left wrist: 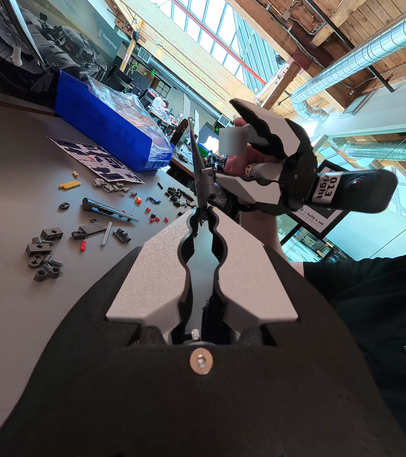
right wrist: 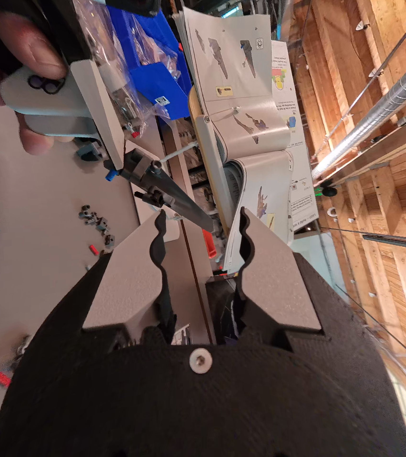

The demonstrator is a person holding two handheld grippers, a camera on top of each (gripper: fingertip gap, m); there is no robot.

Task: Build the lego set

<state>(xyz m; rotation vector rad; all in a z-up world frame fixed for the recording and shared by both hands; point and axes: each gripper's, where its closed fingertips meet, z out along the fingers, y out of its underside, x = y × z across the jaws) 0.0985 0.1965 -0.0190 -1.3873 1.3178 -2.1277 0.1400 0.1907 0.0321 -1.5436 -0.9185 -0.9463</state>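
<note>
The left gripper (left wrist: 201, 213) is clenched on the base of the long, tapering dark-grey lego blade assembly (right wrist: 172, 195), held up in the air above the grey tabletop (left wrist: 11, 309). The right gripper (right wrist: 202, 220) stands released, fingers wide, empty, its tips beside the blade's thin end. For a clean join, I judge the left should hold rigid while the right picks a small piece and presses square onto the base — not the fragile tip. Farther off lie loose grey and red lego parts (left wrist: 48, 247), a blue plastic bin (left wrist: 103, 126) and the open instruction booklet (right wrist: 241, 81).
</note>
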